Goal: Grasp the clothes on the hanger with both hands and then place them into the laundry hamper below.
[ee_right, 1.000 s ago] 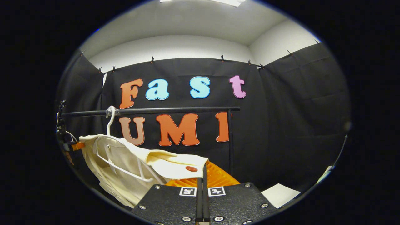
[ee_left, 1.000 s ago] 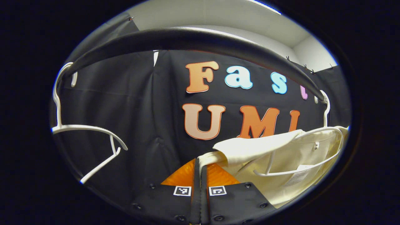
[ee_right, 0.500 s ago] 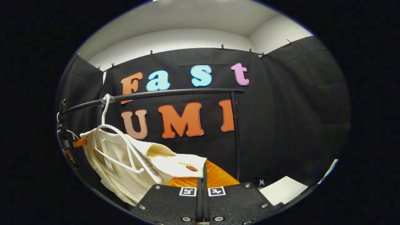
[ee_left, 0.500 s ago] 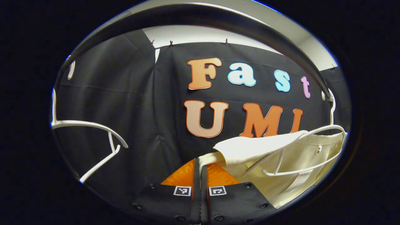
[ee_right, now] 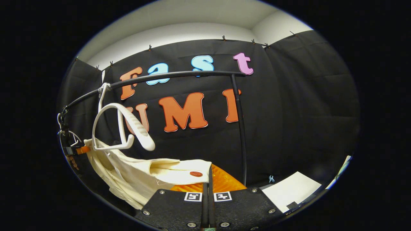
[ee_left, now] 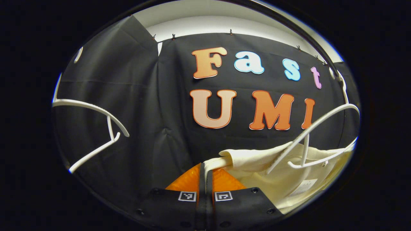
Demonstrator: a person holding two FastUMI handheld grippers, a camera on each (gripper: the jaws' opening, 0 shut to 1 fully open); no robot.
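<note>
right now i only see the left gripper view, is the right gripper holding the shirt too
Observer: Yes, the right gripper is shut on the shirt edge, beside a red button.
Operator: is the hanger out of the shirt on that side
Observer: The hanger arm nearest that gripper is bare, above the cloth.
Operator: anything beyond that gripper
Observer: An upright black post stands past its fingers.

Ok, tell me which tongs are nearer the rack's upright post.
Right. The right tongs, shut on the cream shirt, sit just in front of the upright post; the left tongs grip the shirt's other end, beyond the white hanger, farther from it.
</note>
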